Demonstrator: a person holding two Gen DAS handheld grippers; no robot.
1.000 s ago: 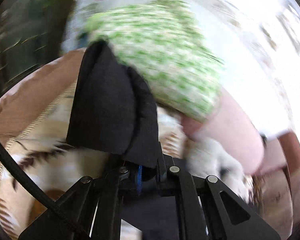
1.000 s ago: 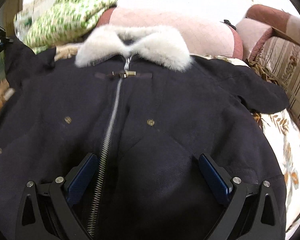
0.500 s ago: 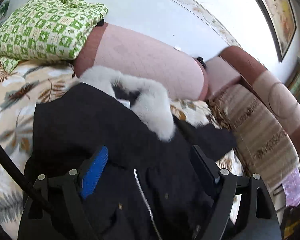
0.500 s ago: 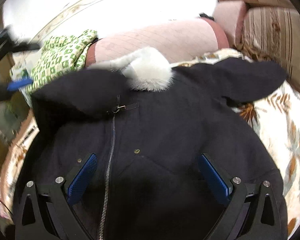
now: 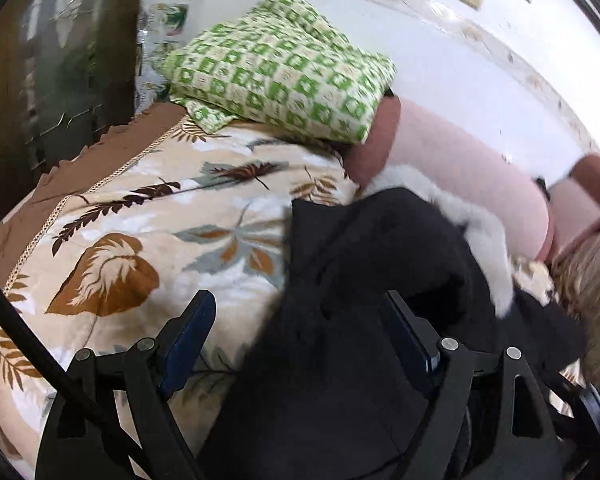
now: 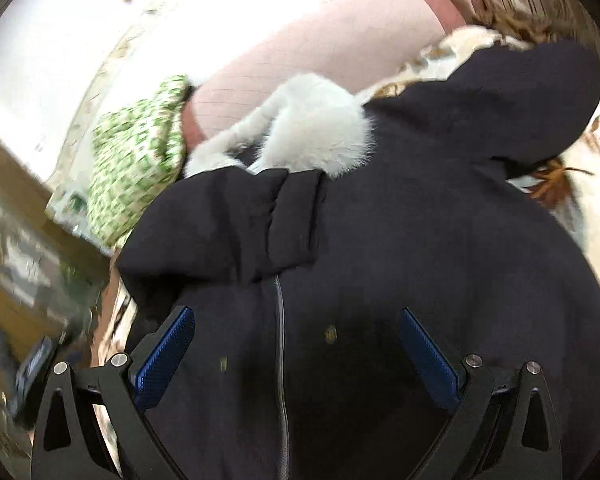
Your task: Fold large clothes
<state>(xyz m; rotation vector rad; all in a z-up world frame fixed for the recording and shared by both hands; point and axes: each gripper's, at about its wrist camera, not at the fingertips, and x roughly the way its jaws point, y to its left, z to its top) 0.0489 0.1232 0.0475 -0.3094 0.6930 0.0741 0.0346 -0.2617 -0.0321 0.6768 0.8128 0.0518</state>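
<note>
A dark navy coat point(image 6: 400, 260) with a white fur collar point(image 6: 312, 136) and a front zipper point(image 6: 279, 320) lies on a leaf-patterned bedspread point(image 5: 148, 232). Its left sleeve point(image 6: 236, 224) is folded across the chest; the other sleeve point(image 6: 520, 92) lies spread to the right. My left gripper point(image 5: 300, 336) is open and empty above the coat's left edge point(image 5: 380, 280). My right gripper point(image 6: 296, 344) is open and empty above the lower front of the coat.
A green checked pillow point(image 5: 284, 68) lies at the head of the bed beside a pink bolster point(image 5: 460, 172). A dark cabinet point(image 5: 52, 80) stands at the left. A striped sofa arm point(image 5: 588, 280) is at the right.
My left gripper let go of the sleeve, which now lies folded across the chest, and swung left over the bedspread. My right gripper stayed open and tilted over the coat.
</note>
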